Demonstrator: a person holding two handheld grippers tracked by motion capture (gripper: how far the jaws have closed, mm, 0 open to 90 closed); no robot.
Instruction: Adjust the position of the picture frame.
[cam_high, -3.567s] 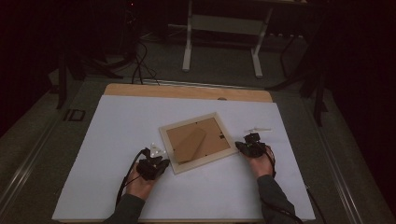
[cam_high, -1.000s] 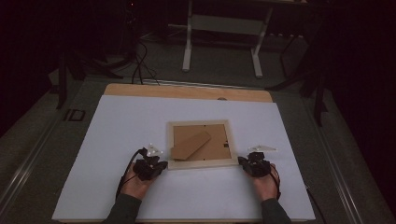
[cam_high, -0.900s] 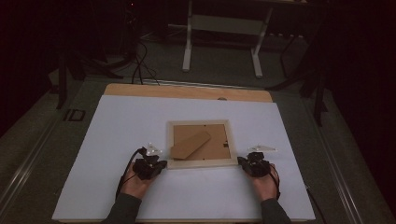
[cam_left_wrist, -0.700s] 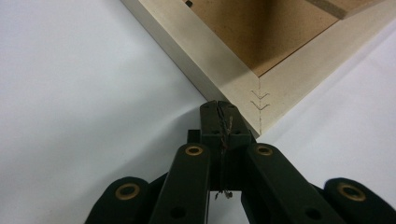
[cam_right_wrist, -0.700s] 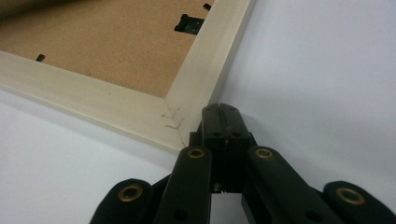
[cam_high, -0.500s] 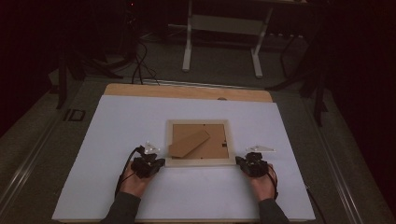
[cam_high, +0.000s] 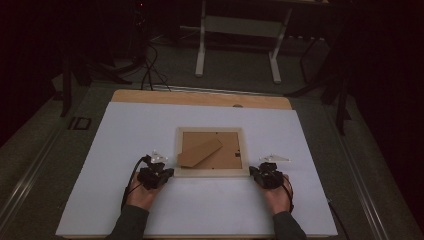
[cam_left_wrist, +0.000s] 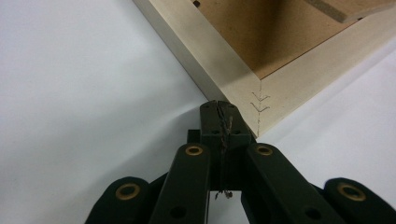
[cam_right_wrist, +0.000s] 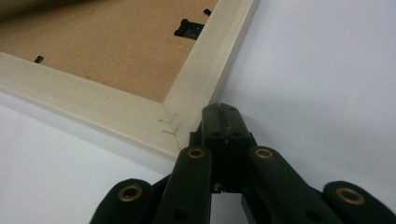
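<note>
A pale wooden picture frame (cam_high: 210, 173) lies face down in the middle of the white sheet, brown backing board (cam_high: 227, 146) and folded stand flap (cam_high: 200, 152) facing up. It sits square to the table. My left gripper (cam_high: 169, 173) is shut, its tip against the frame's near left corner (cam_left_wrist: 243, 88). My right gripper (cam_high: 252, 171) is shut too, its tip against the near right corner (cam_right_wrist: 187, 98). In the left gripper view the closed tip (cam_left_wrist: 218, 105) touches the wood just beside the mitre joint. The closed tip (cam_right_wrist: 219, 108) in the right gripper view rests at the frame's outer edge. Nothing is held.
The white sheet (cam_high: 130, 135) covers a wooden tabletop whose far strip (cam_high: 200, 98) shows bare. A black clip (cam_right_wrist: 189, 29) sits on the backing. Beyond the table stand white metal legs (cam_high: 201, 47) and cables (cam_high: 150, 65) on a dark floor.
The frame, askew a few seconds ago, now lies square to the table. Both grippers have come to its near corners; over the last second hardly anything moved.
</note>
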